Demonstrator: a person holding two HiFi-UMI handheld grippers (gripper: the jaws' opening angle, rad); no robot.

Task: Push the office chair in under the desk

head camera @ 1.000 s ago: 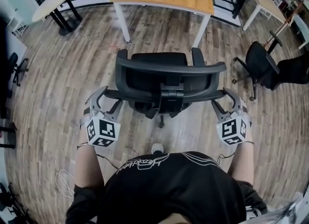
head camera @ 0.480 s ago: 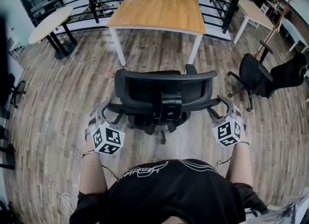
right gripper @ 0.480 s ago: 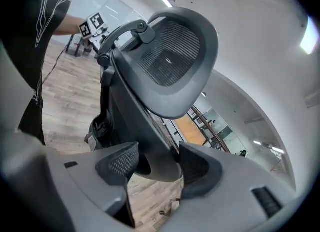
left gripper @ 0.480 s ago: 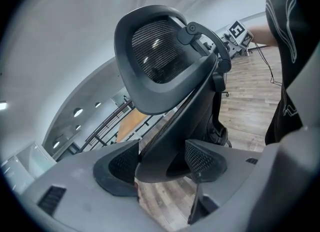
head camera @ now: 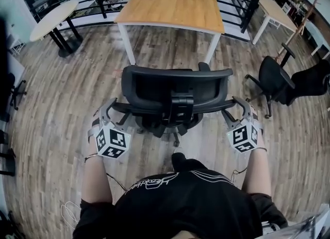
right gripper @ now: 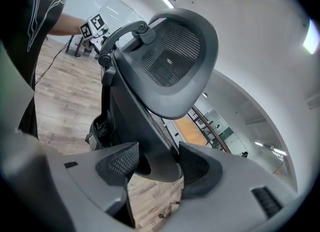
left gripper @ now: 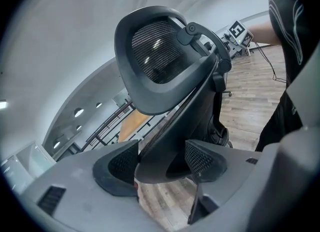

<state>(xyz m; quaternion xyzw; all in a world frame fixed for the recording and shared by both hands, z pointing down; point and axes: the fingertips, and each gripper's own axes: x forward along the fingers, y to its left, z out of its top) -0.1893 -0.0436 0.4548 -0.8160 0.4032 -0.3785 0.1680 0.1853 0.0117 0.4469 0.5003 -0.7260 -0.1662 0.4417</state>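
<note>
Tongs first: left tongs [head camera: 114, 110] and right tongs [head camera: 233, 110] are each clenched on one end of the bar running across the back of the office chair [head camera: 175, 91]. Both gripper views back that up, since the dark frame fills the whole gap between the pads [left gripper: 202, 158] on the left, and it's the same story on the right.

What's changed: compared with a second ago, the chair sits a bit closer to the tabletop [head camera: 172, 3]. The strip of bare floor [head camera: 62, 104] between the top of the backrest and the front white legs [head camera: 125, 45] looks shorter. A dark-clad knee [head camera: 180, 161] now pokes out at bottom centre, where a white shoe showed before. I read that as a step forward, so the push is under way. It's not done though. The chair is still mid-frame out on the floor, clear of the tabletop at the top centre, and roughly lined up with the gap between those legs.

Hard to see: the backrest blocks the seat front, and most of the base and casters are tucked under it. So I can't tell how near the seat is to the tabletop edge, or which way the wheels point. The gripper views are mostly chair back and ceiling, so they don't help much with lining up.
</note>
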